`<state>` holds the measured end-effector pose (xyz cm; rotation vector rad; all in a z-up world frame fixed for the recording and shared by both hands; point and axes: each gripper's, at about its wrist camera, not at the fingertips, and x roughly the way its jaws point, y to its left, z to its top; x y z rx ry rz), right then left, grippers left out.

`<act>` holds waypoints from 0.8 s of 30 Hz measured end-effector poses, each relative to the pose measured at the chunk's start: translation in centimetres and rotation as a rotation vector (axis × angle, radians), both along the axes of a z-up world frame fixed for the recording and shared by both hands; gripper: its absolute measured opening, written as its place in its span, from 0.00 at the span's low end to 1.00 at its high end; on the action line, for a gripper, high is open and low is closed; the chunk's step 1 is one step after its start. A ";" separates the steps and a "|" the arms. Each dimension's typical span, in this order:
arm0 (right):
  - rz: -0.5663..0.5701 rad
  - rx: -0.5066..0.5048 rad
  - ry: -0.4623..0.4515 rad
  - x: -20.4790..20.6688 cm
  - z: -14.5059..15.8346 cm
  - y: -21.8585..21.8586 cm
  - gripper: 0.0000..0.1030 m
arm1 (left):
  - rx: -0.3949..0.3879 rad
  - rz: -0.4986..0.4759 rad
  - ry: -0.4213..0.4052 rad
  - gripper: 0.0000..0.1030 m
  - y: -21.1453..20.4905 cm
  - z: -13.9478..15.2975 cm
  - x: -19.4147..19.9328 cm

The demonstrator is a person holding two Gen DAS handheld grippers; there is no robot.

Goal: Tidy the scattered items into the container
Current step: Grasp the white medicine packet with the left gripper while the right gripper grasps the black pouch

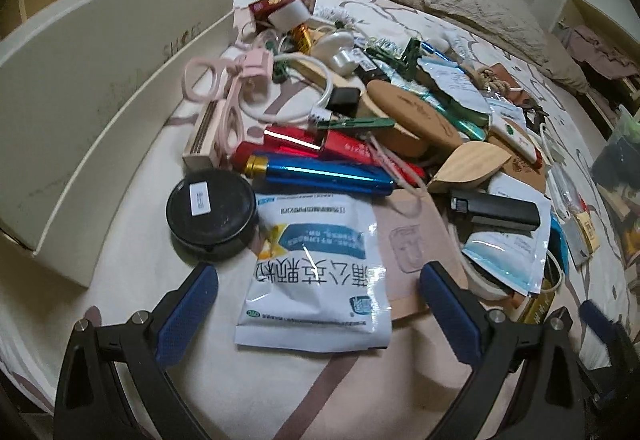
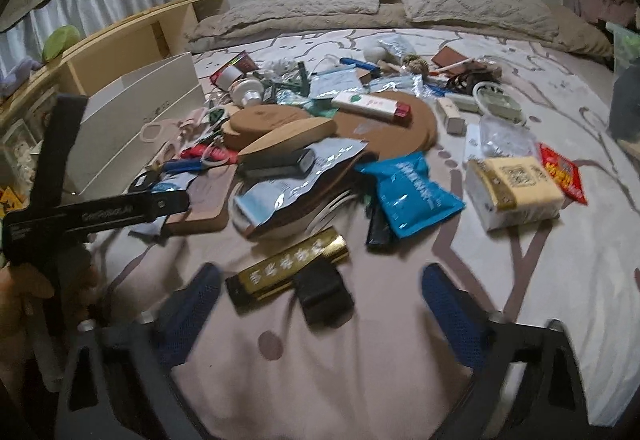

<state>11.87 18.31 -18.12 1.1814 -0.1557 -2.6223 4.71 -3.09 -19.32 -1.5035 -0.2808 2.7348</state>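
The container (image 1: 100,112) is a white open box that stands at the left edge of the heap, on the bed (image 1: 120,240). Its open side faces the clutter, I think so that things can go in with a short move. From both views I cannot see any item inside it, so I judge the tidying has hardly begun.

The scattered items lie in one loose pile beside the box. Nearest to my left tongs (image 1: 320,308) is a white sachet (image 1: 316,272). It lies flat on the sheet, with its near half between my two blue pads (image 1: 188,312). The pads stand wide apart and do not touch it, so the left tongs are open and hold nothing. I hold them tilted down over the sachet because a flat, thin packet must be pinched from its edges. A black tin (image 1: 212,216) sits just left of the sachet, near the box, and a blue tube (image 1: 320,172) lies just behind it.

My right tongs (image 2: 320,308) are also open and empty. Between their pads (image 2: 448,304), but not touched, lie a gold harmonica (image 2: 288,268) and a small black block (image 2: 324,296) that rests against it. Their picture is blurred. The two things touch each other, so closing on one may push the other.

Further out are a blue pouch (image 2: 416,192) and a tissue pack (image 2: 516,192), well apart from the box.
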 end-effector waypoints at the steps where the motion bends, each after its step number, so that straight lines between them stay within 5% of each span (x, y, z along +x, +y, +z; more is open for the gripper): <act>1: -0.003 -0.024 -0.007 0.1 -0.1 0.2 0.78 | 0.005 0.005 0.002 0.96 -0.1 0.0 0.0; 5: -0.026 -0.051 -0.016 0.2 -0.4 0.6 0.77 | 0.021 0.009 0.004 0.96 -0.2 -0.1 0.0; 10: -0.026 -0.056 -0.030 -0.1 -0.8 0.6 0.49 | 0.047 -0.012 0.018 0.80 -0.1 0.1 0.3; 18: -0.011 -0.032 -0.034 -0.1 -1.2 0.0 0.48 | 0.110 -0.051 0.030 0.57 0.1 0.5 0.8; 24: -0.035 -0.024 -0.037 -0.3 -1.3 0.3 0.48 | 0.119 -0.102 0.049 0.56 1.1 0.9 1.7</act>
